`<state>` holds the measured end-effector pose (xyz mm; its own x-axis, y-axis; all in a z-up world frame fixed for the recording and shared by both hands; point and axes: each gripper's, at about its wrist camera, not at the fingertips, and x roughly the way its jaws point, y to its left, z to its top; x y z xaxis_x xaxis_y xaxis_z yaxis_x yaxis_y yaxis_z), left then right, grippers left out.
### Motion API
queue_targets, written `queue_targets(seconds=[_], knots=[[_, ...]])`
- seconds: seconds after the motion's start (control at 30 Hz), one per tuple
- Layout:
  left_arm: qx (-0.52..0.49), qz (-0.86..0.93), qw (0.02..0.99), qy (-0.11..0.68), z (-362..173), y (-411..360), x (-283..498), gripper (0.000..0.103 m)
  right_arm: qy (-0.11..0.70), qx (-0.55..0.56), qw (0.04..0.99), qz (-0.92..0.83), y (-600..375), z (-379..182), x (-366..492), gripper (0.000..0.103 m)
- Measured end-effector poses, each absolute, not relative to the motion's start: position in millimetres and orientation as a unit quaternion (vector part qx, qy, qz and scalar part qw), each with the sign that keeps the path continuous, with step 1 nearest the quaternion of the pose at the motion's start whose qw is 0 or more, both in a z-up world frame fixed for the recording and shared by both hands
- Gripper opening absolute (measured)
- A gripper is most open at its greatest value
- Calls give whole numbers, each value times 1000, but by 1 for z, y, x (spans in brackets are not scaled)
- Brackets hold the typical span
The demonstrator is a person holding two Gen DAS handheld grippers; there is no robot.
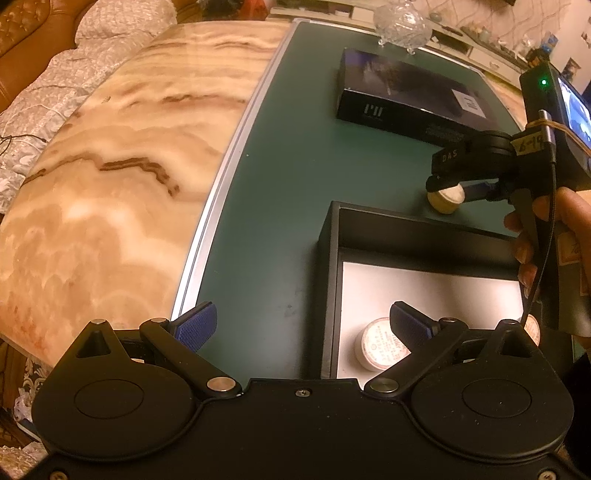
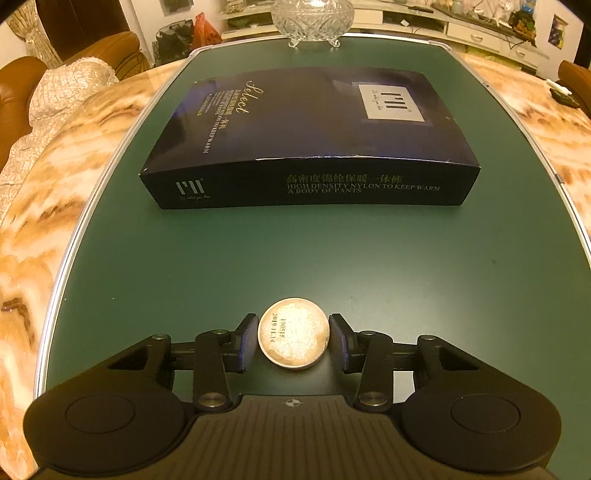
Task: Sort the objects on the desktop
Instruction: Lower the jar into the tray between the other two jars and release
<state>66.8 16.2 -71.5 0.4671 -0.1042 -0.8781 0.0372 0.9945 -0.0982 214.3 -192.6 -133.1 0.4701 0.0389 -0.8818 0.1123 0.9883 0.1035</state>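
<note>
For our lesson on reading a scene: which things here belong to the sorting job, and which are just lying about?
Part of the job:
- round tin between the right gripper jaws
- second round tin in the black tray
- left gripper, open

Just lying about:
- dark product box
- glass bowl
- sofa

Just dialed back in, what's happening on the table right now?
The right tool has its fingers on either side of a small round tin standing on the green mat; whether they grip it yet is unclear. The left tool is open and holds nothing, hovering by the black tray, where another round tin already lies. A dark flat box and a glass dish sit farther back.
</note>
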Motion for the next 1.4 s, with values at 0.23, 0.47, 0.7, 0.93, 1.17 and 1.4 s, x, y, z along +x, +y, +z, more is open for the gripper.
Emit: queue_targets(seconds=[0.23,0.47,0.7,0.93,1.17,1.4], knots=[[-36,-40,857,513,-70,18,64,102,493,73,867,-9,-190,-101,192,45],[-41,-45,858,510,-64,18,56,102,480,72,874,8,-191,-61,152,45],[-44,-46,860,506,-59,18,43,102,488,76,869,21,-194,-51,111,45],[-48,-46,859,507,-59,20,32,102,520,77,850,25,-189,-78,83,45],[-52,-39,858,509,-59,27,25,102,549,73,833,20,-177,-109,74,45],[-53,-33,858,511,-60,33,22,102,559,72,826,17,-170,-121,74,45]])
